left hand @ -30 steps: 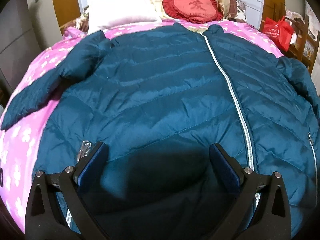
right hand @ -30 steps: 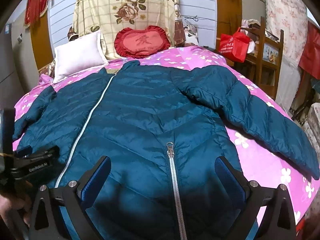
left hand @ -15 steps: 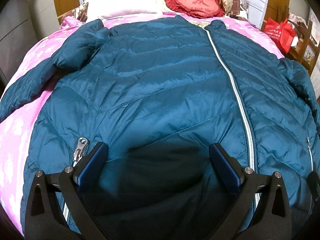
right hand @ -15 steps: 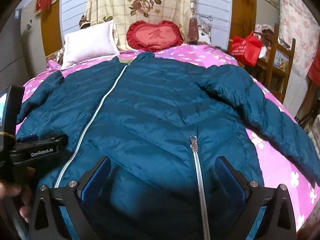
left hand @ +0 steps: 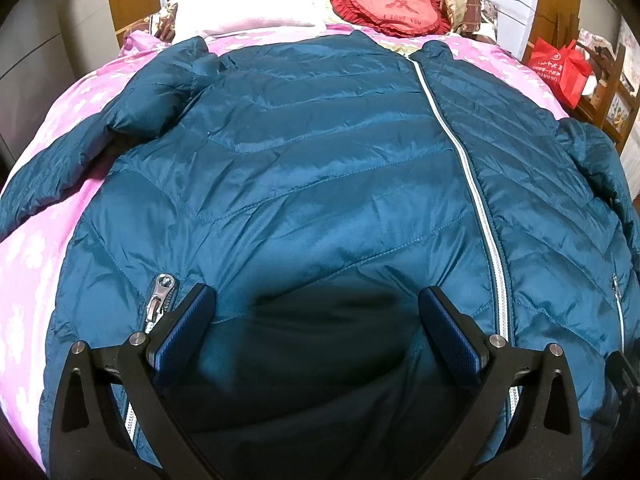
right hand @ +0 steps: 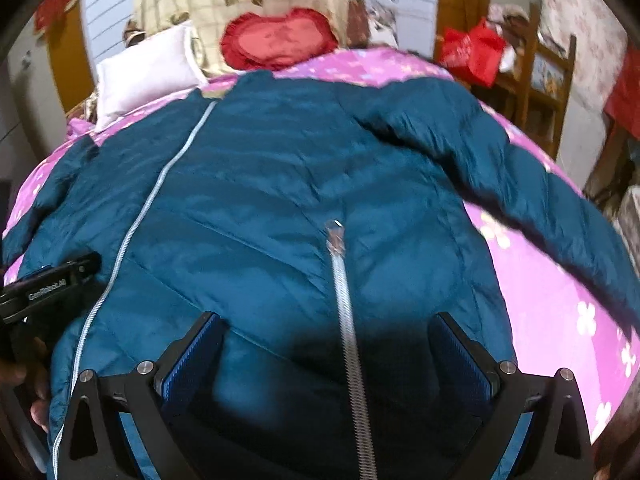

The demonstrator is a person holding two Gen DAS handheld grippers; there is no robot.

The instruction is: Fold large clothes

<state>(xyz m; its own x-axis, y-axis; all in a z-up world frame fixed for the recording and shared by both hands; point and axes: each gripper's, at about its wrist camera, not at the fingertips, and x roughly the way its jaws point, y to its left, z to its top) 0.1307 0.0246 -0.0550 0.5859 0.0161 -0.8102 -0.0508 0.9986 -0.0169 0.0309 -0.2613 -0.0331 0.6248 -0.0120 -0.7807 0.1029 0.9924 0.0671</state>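
Glossy, quilted teal puffer jacket (left hand: pixel 320 184) lies spread flat on the pink floral bed (left hand: pixel 28 264), filling the space between and ahead of both wide, empty jaws. Heart-shaped red ruffled cushion (left hand: pixel 394 6) and white pillow (right hand: pixel 144 70) sit far beyond.

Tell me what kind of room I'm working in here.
Most likely a home bedroom: the teal jacket lies spread on a bed with a pink floral sheet, with a white pillow and a red heart cushion at its head.
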